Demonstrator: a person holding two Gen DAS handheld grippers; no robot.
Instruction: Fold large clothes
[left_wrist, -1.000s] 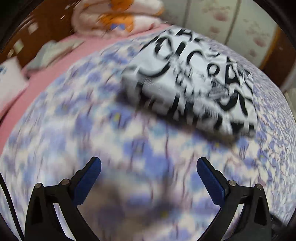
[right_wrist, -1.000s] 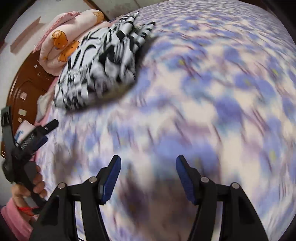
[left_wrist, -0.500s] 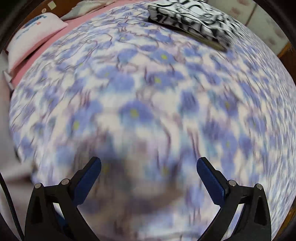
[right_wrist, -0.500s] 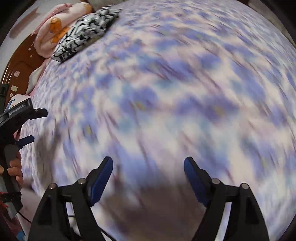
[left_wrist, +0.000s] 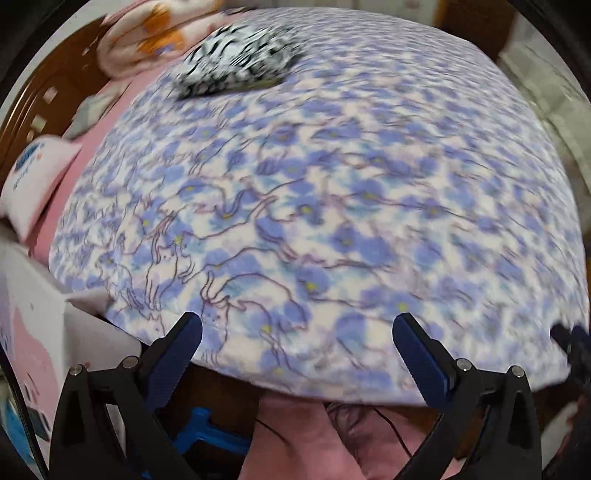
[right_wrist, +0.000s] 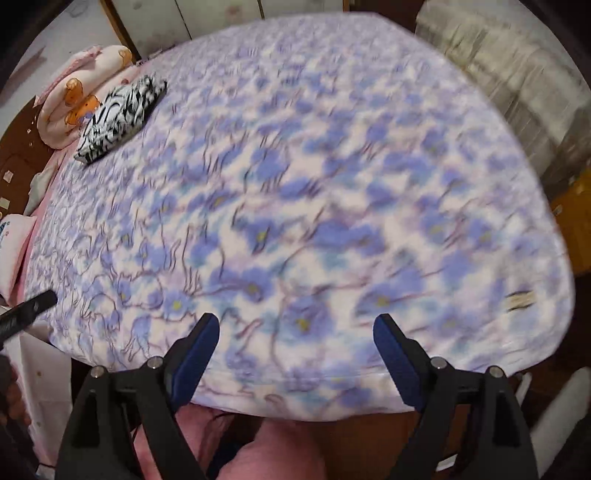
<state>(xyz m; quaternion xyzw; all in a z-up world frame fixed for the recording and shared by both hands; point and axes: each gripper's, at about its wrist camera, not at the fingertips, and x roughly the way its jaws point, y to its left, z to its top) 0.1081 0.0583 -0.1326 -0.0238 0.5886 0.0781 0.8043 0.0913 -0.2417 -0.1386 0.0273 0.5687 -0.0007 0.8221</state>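
A folded black-and-white patterned garment lies at the far end of the bed, also in the right wrist view. The bed is covered by a blue floral blanket, also in the right wrist view. My left gripper is open and empty, held back over the near edge of the bed. My right gripper is open and empty, also over the near edge. Both are far from the garment.
A rolled pink bear-print quilt lies beside the garment by the wooden headboard. A white pillow sits at the left edge on the pink sheet. White furniture stands left of the bed. The other gripper's tip shows at the left.
Both grippers have pulled back from the folded garment to the near edge of the bed. The garment stays where it lay. Both remain open.
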